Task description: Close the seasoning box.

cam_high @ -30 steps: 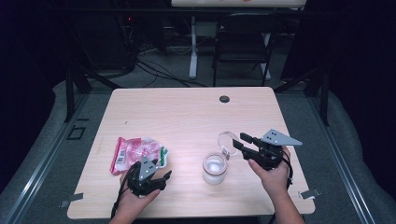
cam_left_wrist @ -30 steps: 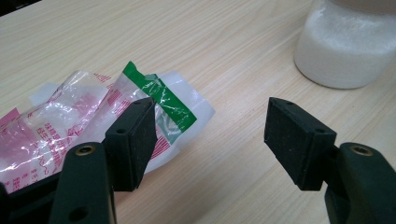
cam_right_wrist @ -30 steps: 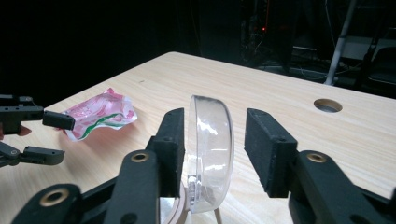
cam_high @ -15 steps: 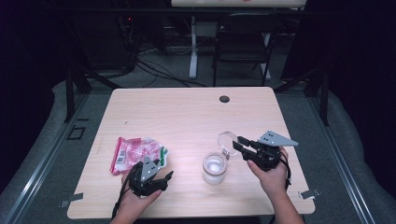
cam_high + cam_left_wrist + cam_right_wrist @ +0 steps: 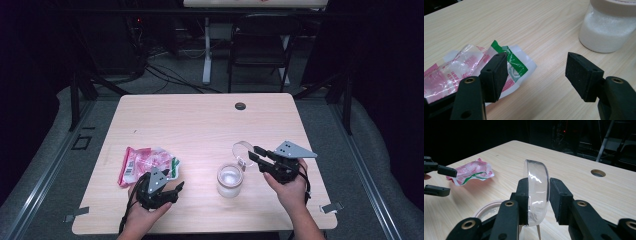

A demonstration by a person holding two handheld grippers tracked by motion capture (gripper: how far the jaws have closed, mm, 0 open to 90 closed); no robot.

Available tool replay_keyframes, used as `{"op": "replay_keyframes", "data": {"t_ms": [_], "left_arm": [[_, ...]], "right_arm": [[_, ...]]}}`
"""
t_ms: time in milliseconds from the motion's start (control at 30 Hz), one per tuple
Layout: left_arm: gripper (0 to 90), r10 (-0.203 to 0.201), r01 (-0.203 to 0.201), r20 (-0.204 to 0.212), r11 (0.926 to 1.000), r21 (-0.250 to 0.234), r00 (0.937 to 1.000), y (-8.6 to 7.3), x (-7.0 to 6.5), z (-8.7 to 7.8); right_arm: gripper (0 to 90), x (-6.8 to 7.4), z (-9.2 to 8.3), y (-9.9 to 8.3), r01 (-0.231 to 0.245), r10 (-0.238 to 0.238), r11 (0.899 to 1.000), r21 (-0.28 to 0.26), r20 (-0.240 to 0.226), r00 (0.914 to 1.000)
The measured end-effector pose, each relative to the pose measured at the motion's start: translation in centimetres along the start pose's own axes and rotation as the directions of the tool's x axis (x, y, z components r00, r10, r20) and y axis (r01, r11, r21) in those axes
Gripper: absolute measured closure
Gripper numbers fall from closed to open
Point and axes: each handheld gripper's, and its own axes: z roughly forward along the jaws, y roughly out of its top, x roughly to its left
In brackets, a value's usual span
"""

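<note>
Nearest, left gripper (image 5: pixel 172 189): its 2 jaws stand spread with nothing between them, low over the table just beside the packet; it looks parked within easy reach of that packet, though the reason is my guess.
Packet (image 5: pixel 474 67): a crinkled pink, white and green plastic pouch lying flat on the table (image 5: pixel 200 125), its green-striped corner next to the left gripper's near pad, untouched.
Jar (image 5: pixel 230 180): stands upright between the 2 hands, its mouth uncovered, with white grains inside; probably kept central so either hand can get to it.
Right gripper (image 5: pixel 537 195): its 2 pads pinch the clear lid (image 5: pixel 537 192) edge-on, so the lid stands upright between them; the jaws have just been closing onto it.
Lid's place: held up off the table, just beyond and right of the jar, likely to keep the mouth free for filling.
Far side: a round cable hole (image 5: pixel 240 106) in the tabletop, well apart from everything.
</note>
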Motion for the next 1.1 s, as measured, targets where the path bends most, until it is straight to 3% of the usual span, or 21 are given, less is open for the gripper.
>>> {"op": "replay_keyframes", "data": {"t_ms": [200, 567, 1100], "left_arm": [[34.4, -0.004, 0.004, -0.002, 1.0, -0.009, 1.0, 0.2, 0.0, 0.0], [34.4, 0.004, -0.004, 0.006, 0.9998, -0.02, 1.0, 0.4, 0.2, -0.2], [34.8, 0.004, -0.003, 0.003, 0.9996, -0.03, 1.0, 0.5, 0.2, -0.2]], "right_arm": [[69.8, 0.4, -0.1, 0.1, 0.034, -0.034, 0.999, 0.003, 0.006, 0.9994], [69.2, 1.1, 0.0, 0.1, 0.055, -0.055, 0.998, -0.001, 0.007, 0.9985], [67.3, 2.6, 0.0, 0.0, 0.134, -0.134, 0.991, 0.011, 0.01, 0.9909]]}}
